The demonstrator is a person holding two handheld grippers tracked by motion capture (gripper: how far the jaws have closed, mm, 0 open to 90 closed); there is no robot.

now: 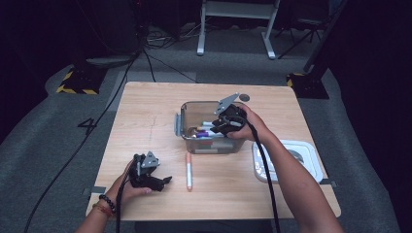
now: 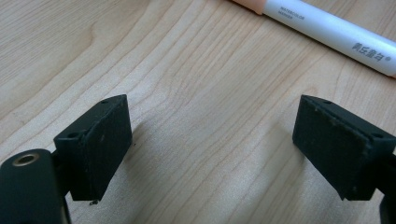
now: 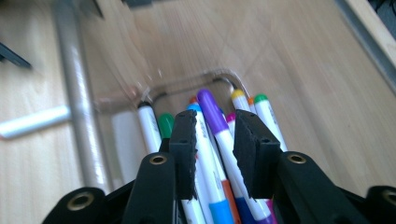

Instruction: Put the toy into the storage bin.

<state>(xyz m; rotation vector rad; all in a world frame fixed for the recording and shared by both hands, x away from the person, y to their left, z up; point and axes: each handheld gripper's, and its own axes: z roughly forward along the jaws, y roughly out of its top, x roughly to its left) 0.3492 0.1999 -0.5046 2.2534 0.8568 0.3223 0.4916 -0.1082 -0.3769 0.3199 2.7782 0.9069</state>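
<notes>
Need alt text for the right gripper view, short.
The right gripper reaches into a clear box of markers, its black jaws set closely either side of a purple-capped marker. Green-, yellow- and orange-capped markers lie around it.

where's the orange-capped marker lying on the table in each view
High view: the orange-capped marker lies lengthwise on the table, in front of the clear box, right of the left gripper.
Left gripper view: its white barrel crosses the top right corner.
Right gripper view: probably the blurred white bar at the left edge, outside the box wall.
Shared landmark: the light wood table.
</notes>
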